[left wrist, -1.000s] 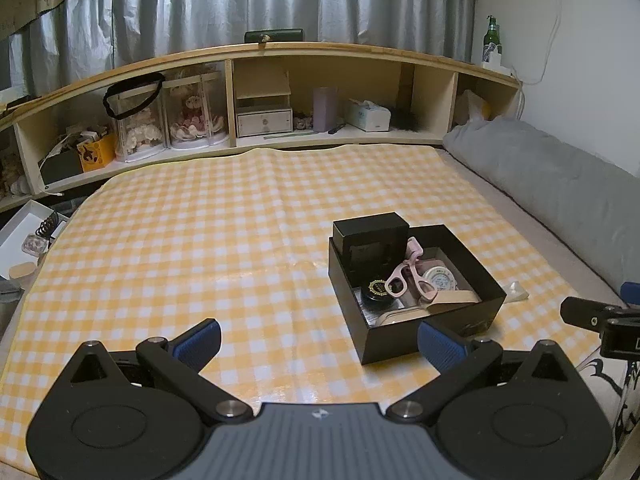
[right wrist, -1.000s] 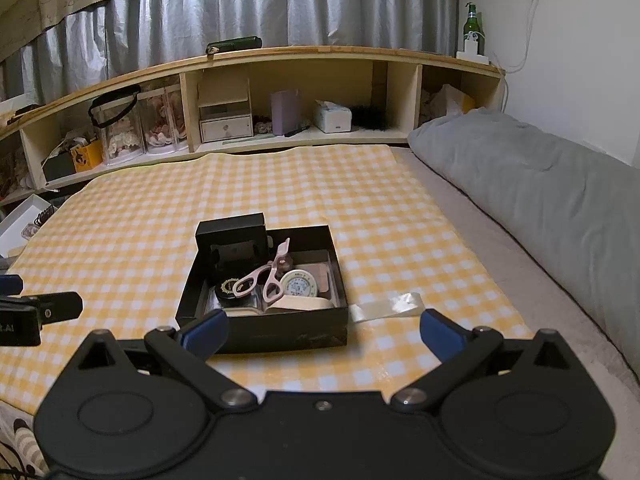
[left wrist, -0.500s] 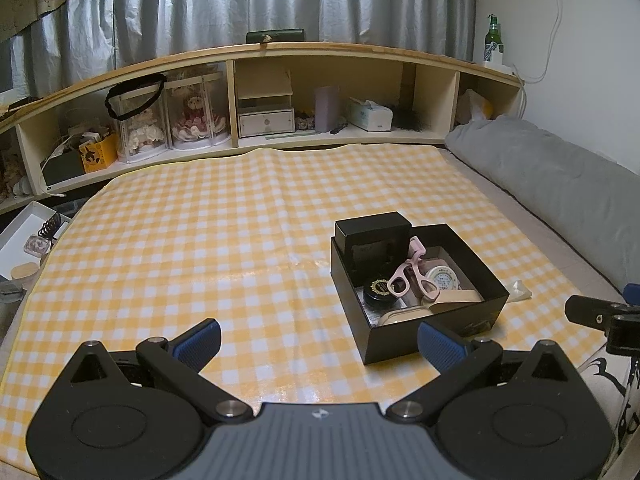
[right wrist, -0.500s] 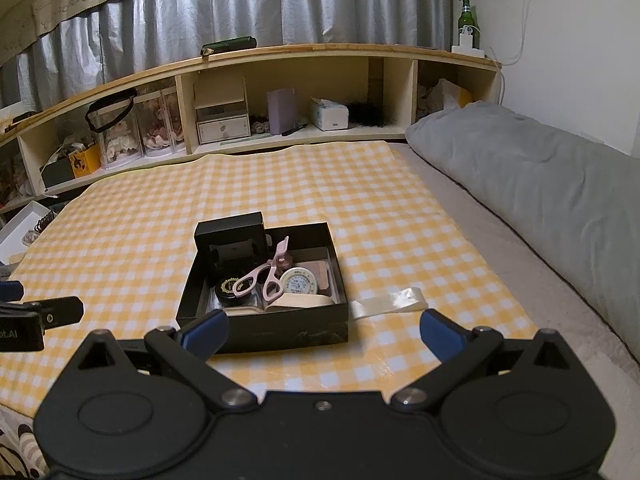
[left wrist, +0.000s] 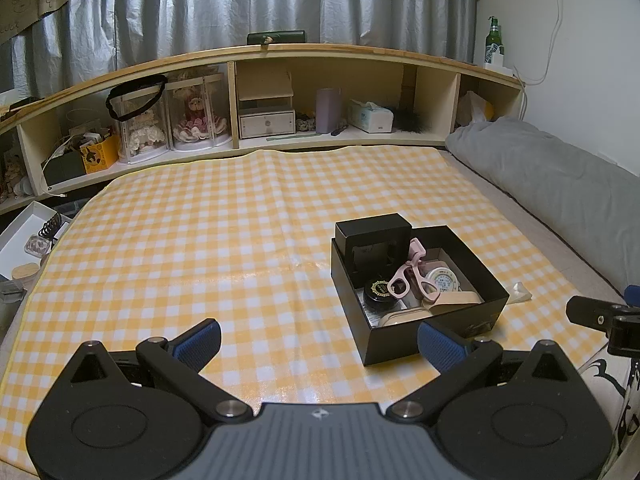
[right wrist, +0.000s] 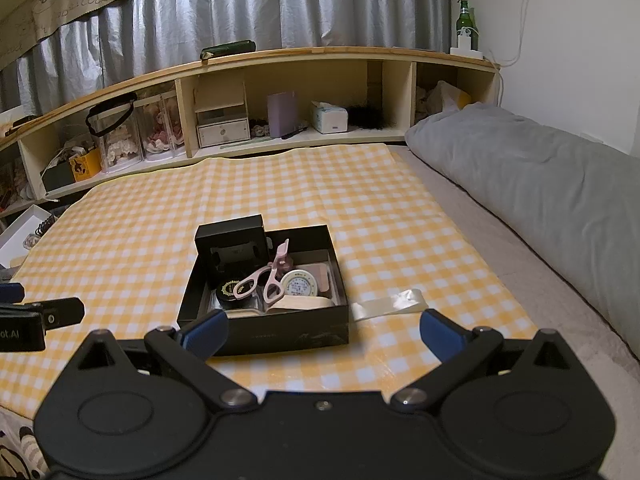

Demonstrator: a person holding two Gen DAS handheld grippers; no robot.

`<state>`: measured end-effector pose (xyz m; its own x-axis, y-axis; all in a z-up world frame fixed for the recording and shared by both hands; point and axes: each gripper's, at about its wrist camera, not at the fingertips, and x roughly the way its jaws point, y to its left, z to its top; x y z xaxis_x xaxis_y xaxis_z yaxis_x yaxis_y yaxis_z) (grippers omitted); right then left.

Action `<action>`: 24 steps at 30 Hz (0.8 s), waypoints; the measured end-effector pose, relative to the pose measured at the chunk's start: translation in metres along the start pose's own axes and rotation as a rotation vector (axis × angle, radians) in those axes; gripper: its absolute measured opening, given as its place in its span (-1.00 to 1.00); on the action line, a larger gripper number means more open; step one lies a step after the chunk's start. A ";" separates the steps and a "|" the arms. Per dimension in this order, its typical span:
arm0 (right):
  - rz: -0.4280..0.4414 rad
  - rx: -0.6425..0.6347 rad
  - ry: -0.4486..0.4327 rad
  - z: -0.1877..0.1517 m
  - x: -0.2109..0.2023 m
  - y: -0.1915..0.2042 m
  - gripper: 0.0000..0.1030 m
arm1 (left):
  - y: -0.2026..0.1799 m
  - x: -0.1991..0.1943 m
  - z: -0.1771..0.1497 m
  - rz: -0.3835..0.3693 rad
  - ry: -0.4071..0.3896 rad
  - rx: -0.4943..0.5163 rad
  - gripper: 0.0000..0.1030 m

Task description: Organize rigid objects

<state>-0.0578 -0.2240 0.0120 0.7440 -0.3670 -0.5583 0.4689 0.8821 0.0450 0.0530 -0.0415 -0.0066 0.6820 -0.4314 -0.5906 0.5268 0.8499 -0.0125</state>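
Note:
A black open box (left wrist: 432, 334) (right wrist: 280, 334) sits on the yellow checked cloth (left wrist: 200, 240) (right wrist: 380, 220). Inside it are a small black box (left wrist: 372, 240) (right wrist: 230, 242), a pink eyelash curler (left wrist: 412, 276) (right wrist: 268, 278), a black round jar (left wrist: 378, 290) (right wrist: 228, 292), a white round tin (left wrist: 442, 280) (right wrist: 300, 284) and beige items. My left gripper (left wrist: 320, 340) is open and empty, in front of and to the left of the box. My right gripper (right wrist: 322, 334) is open and empty, just in front of the box.
A clear plastic strip (right wrist: 390, 304) lies right of the box. A wooden shelf (left wrist: 320, 52) with clutter runs along the back. A grey pillow (right wrist: 540, 184) lies on the right. A white box (left wrist: 28, 228) sits off the cloth's left edge.
Both grippers have drifted slightly back and up; the view has shifted a little. Nothing was gripped or released.

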 end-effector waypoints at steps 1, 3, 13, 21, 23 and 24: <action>0.000 0.001 0.000 0.000 0.000 0.000 1.00 | 0.000 0.000 0.000 0.000 0.000 0.000 1.00; 0.000 0.000 0.000 0.000 0.000 0.000 1.00 | 0.000 0.000 0.000 0.000 -0.001 0.000 1.00; -0.001 0.001 0.000 0.000 0.000 0.000 1.00 | 0.001 0.000 0.000 0.000 -0.001 0.002 1.00; -0.001 0.002 0.001 -0.001 0.000 0.000 1.00 | 0.000 0.000 0.000 0.002 -0.002 0.000 1.00; -0.002 0.001 0.001 -0.001 0.000 0.000 1.00 | 0.000 0.000 0.000 0.003 -0.001 0.000 1.00; -0.002 0.001 0.001 -0.001 0.000 0.000 1.00 | 0.000 0.000 0.000 0.002 -0.001 0.001 1.00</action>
<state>-0.0582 -0.2236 0.0116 0.7428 -0.3683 -0.5591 0.4707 0.8812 0.0449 0.0528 -0.0416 -0.0066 0.6836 -0.4303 -0.5896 0.5258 0.8505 -0.0110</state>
